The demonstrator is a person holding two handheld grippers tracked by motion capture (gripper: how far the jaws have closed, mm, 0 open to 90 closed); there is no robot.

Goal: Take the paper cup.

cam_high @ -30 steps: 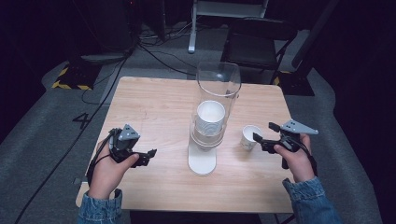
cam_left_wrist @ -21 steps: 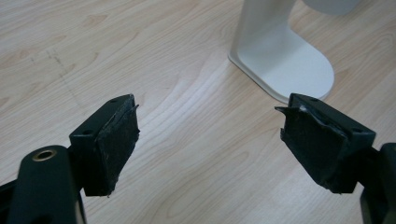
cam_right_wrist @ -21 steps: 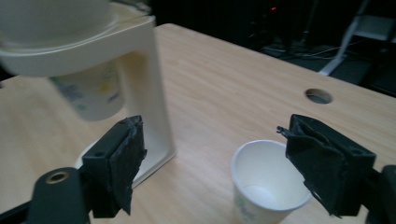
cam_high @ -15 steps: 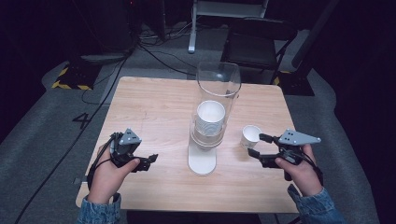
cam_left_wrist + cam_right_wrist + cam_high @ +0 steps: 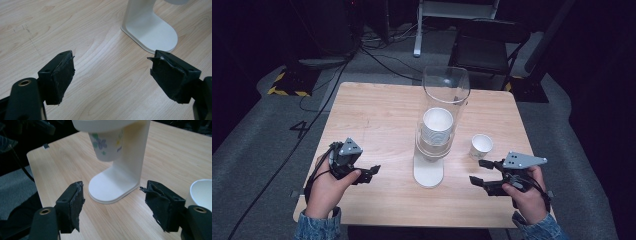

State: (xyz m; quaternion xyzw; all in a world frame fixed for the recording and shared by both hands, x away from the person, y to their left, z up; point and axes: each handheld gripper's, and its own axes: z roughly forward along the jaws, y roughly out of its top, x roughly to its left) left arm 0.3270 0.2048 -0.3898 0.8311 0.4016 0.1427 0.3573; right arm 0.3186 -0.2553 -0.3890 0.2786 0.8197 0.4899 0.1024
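Observation:
A cup dispenser (image 5: 444, 100) stands mid-table: a clear tube on a white stand (image 5: 428, 172), with a stack of paper cups (image 5: 437, 125) inside. The lowest cup (image 5: 107, 145), printed with flowers, hangs from its mouth above the stand's base (image 5: 112, 187). A single white paper cup (image 5: 481, 146) stands upright to the right of the dispenser. My right gripper (image 5: 479, 172) sits just in front of that cup, apart from it. Its jaws have just been closing and nothing is between them. My left gripper (image 5: 371, 171) rests open left of the stand's base (image 5: 152, 32), holding nothing.
The wooden table (image 5: 382, 115) has bare room at the back left and along the front edge. A dark chair (image 5: 487, 45) and cables lie on the floor beyond the far edge. The single cup's rim (image 5: 201, 192) is close to my right jaw.
My right gripper has drawn back from the single cup toward the front edge and its jaws have narrowed. The cup stays upright on the table. The left hand has not moved.

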